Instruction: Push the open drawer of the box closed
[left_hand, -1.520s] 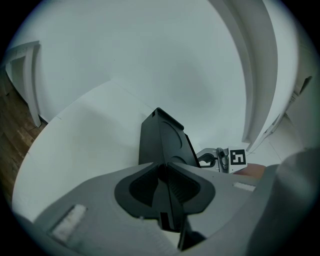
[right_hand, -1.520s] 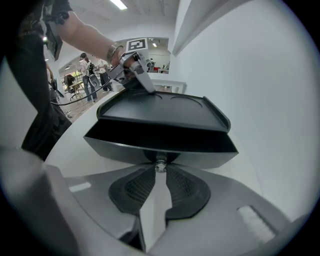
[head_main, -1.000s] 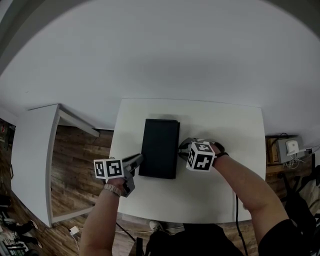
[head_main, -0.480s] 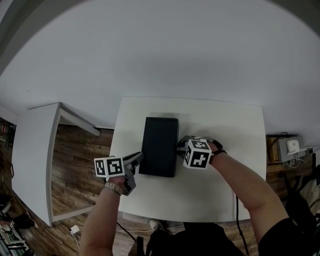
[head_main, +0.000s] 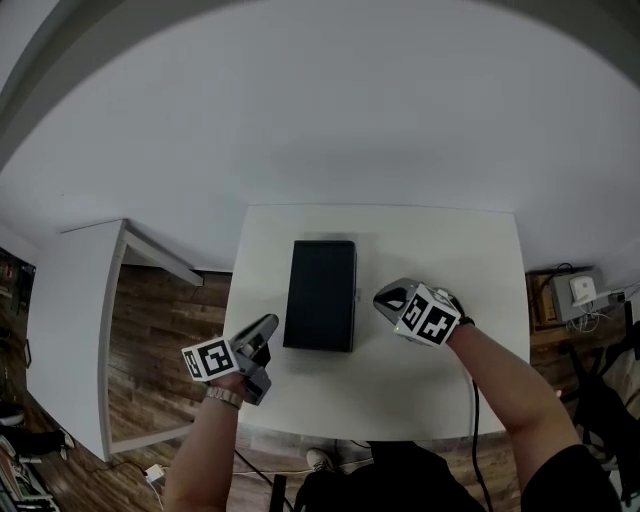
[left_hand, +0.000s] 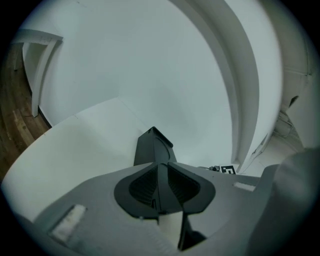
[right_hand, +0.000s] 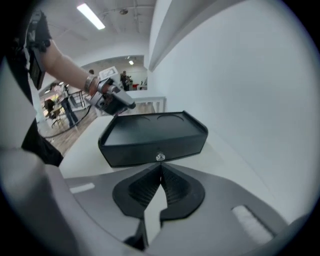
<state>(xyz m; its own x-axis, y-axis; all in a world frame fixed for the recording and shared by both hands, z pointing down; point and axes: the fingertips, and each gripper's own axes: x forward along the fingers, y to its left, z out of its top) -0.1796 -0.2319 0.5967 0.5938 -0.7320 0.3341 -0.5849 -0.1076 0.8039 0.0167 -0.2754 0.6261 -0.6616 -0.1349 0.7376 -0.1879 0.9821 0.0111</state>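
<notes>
White desk (head_main: 430, 250) against a pale wall, wood floor (head_main: 150, 320) to its left. In my head view the black box (head_main: 320, 292) lies mid-desk, with the left claw (head_main: 266, 324) and right claw (head_main: 386, 296) near either side. Left gripper view: my claw is pinched together, empty. Right gripper view: my claw has just been closing, its tips meet on nothing, and it faces the knob (right_hand: 160, 157) on the flush drawer front.
</notes>
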